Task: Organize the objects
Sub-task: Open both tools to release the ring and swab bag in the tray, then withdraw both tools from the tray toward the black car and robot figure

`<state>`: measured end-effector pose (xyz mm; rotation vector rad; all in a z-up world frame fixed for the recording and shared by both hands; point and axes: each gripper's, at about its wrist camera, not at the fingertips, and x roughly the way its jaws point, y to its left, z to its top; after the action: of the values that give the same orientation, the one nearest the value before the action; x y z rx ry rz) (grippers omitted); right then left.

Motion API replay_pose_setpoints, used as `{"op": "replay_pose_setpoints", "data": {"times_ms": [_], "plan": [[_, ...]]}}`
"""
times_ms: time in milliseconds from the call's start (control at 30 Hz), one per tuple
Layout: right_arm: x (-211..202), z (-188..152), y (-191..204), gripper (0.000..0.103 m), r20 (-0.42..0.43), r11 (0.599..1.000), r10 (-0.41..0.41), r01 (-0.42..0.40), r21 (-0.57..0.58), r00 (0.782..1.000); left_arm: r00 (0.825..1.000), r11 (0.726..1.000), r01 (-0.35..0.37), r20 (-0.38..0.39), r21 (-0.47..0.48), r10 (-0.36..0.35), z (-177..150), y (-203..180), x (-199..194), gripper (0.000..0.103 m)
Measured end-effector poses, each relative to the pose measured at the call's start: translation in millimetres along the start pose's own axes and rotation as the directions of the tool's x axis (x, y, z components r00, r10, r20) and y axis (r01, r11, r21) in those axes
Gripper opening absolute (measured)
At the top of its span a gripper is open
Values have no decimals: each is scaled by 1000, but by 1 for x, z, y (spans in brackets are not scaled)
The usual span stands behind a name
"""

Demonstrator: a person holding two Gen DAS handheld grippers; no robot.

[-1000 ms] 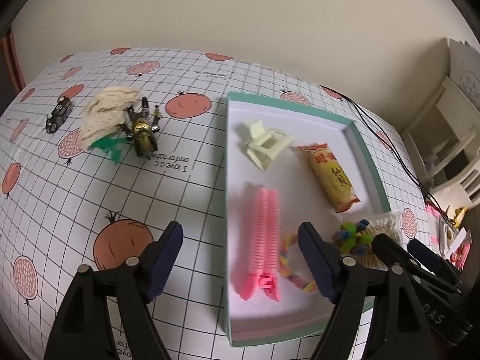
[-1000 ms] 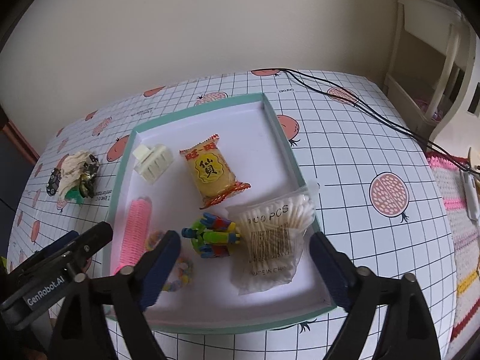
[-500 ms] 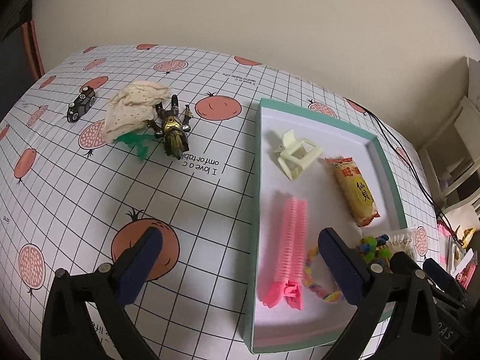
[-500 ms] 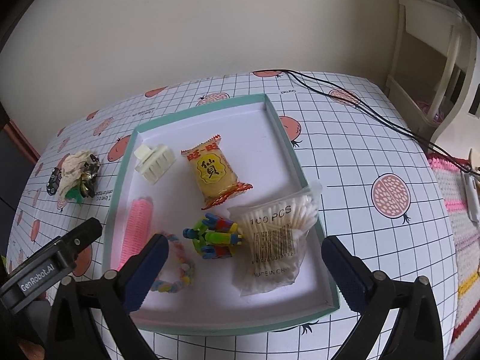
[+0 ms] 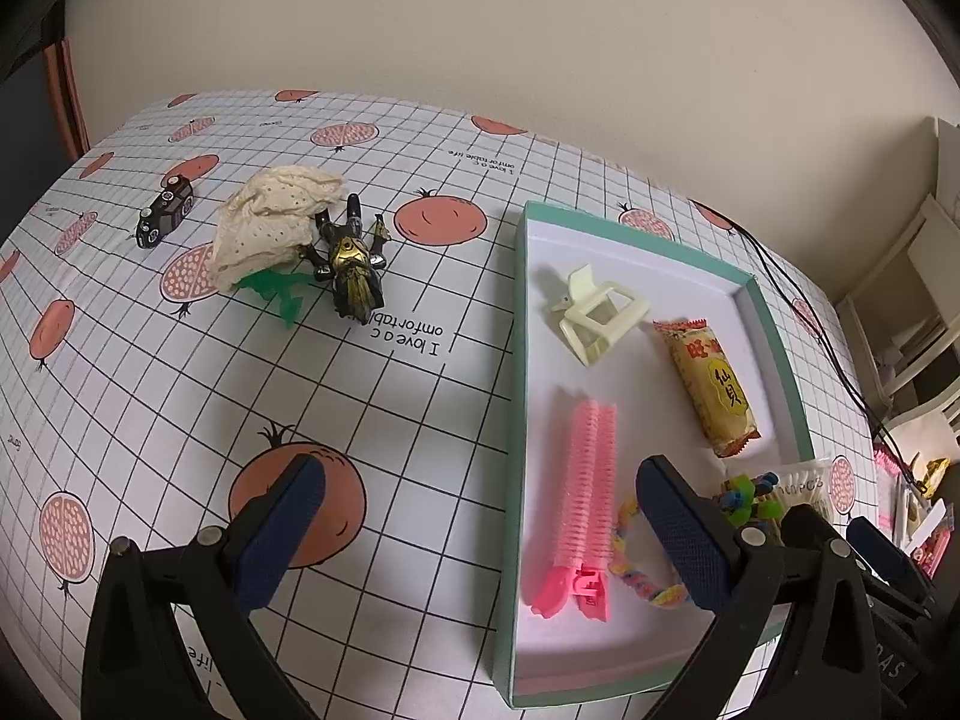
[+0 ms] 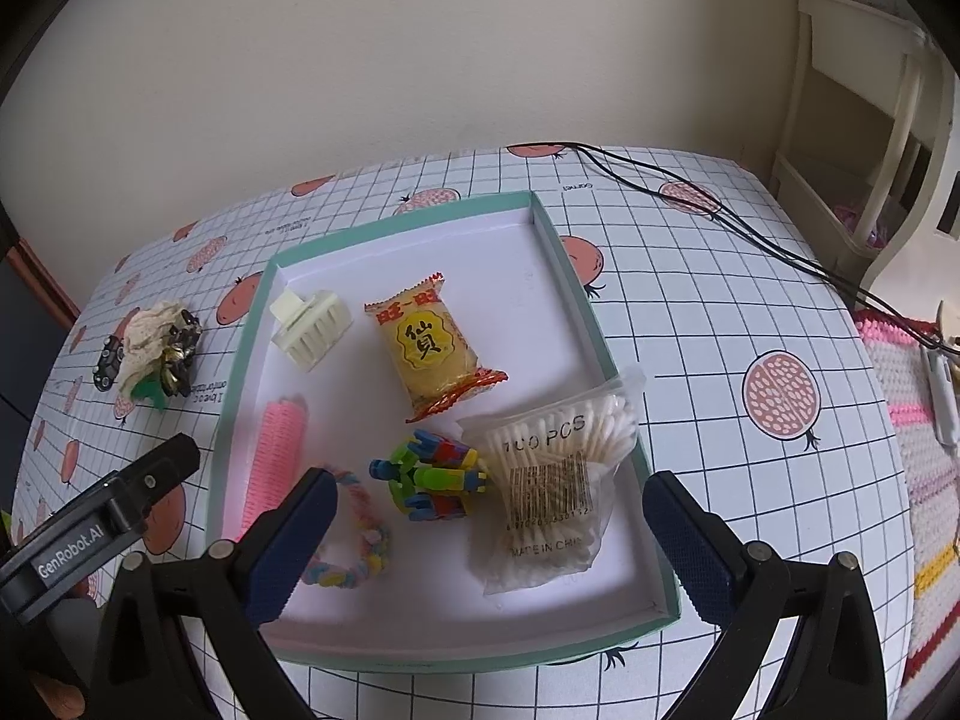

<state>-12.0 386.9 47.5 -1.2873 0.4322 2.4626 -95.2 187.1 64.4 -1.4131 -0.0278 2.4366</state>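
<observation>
Six items already lie in your teal tray (image 6: 243, 354): claw clip (image 6: 312, 328), snack packet (image 6: 433, 349), pink roller clip (image 5: 585, 483), bracelet (image 6: 357, 531), block robot (image 6: 432, 474) and cotton swab bag (image 6: 555, 489). Four strays cluster well apart on the tablecloth (image 5: 384, 414): crumpled cloth (image 5: 273, 222), green piece (image 5: 279, 291), dark-gold figure (image 5: 351, 267) touching it, toy car (image 5: 165, 219). Your left gripper (image 5: 480, 534) and right gripper (image 6: 489, 540) hang wide open and empty, likely so the left can reach them.

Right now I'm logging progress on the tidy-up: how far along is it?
Done: the hair clip, snack, curler, bracelet, toy robot and cotton swabs lie in the tray. In hand: nothing; left gripper and right gripper are open. Left: toy car, cloth, dark figure.
</observation>
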Motion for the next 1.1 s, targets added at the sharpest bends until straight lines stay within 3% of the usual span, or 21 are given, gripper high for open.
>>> {"op": "replay_pose_setpoints", "data": {"times_ms": [433,600,833,1100], "plan": [[-8,7,7,103,32,1000,16,-16,5,999,999,1000,29,23,7,-30,18,12,-13,103],[-21,20,15,103,80,998,53,-55,19,995,996,998,62,70,16,-63,38,23,-30,103],[-45,50,35,103,165,990,115,-126,57,980,989,997,71,132,-16,-68,70,64,-50,103],[-55,80,77,103,186,988,143,-151,32,972,979,995,86,191,-50,-75,105,103,-67,103]]}}
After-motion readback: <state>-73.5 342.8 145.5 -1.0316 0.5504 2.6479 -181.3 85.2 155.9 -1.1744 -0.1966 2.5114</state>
